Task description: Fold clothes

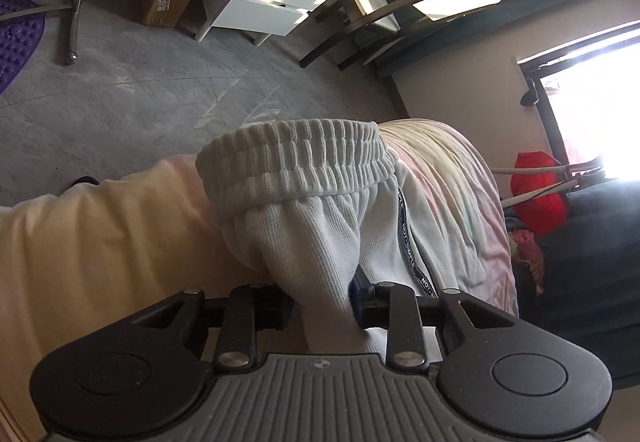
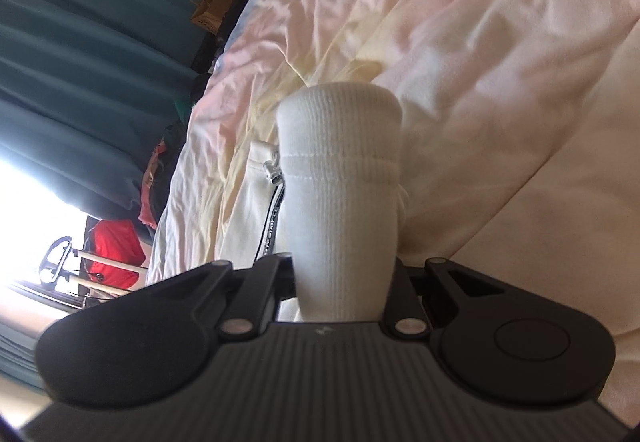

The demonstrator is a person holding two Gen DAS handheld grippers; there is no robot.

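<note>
— How is the white ribbed garment (image 1: 320,218) laid out?

— On the bed (image 1: 460,202), over a pastel tie-dye sheet; in the left wrist view its long axis is seen running from 6 to 12 o'clock, the gathered elastic waistband at 12. A black lettered tape (image 1: 412,242) is seen along its side towards 3 o'clock.

— And the grippers?

— The left gripper (image 1: 320,306) is seen partly spread, cloth between its fingers; no firm pinch can be told. The right gripper (image 2: 344,282) is pressed nearly together, pinching a ribbed cuff (image 2: 340,178) pointing to 12.
</note>
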